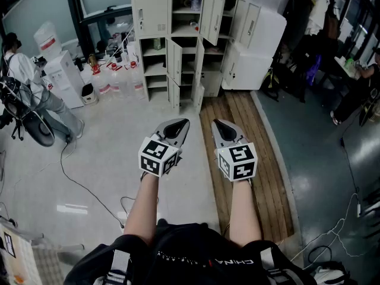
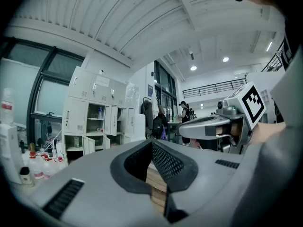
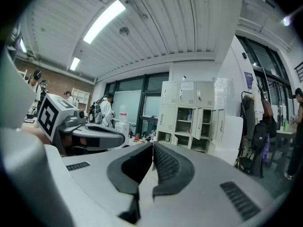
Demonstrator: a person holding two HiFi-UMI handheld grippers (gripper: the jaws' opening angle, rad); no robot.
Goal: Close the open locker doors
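A bank of cream lockers [image 1: 178,34] stands far ahead across the floor, with several doors hanging open: an upper one [image 1: 212,18] and lower ones [image 1: 174,61] [image 1: 199,94]. Shelves with small items show inside. Both grippers are held out side by side, well short of the lockers. The jaw tips of my left gripper [image 1: 178,126] meet with nothing between them, as do those of my right gripper [image 1: 221,126]. The lockers [image 2: 94,126] appear small in the left gripper view beyond the left gripper [image 2: 152,143], and the lockers [image 3: 189,122] likewise beyond the right gripper [image 3: 152,145].
A wooden plank strip [image 1: 249,159] runs toward the lockers on the right. A water dispenser [image 1: 62,70], bottles [image 1: 119,79] and a person [image 1: 29,82] are at the left. A cable [image 1: 83,183] trails over the floor. Hanging clothes [image 1: 309,34] and another person [image 1: 356,82] are at the right.
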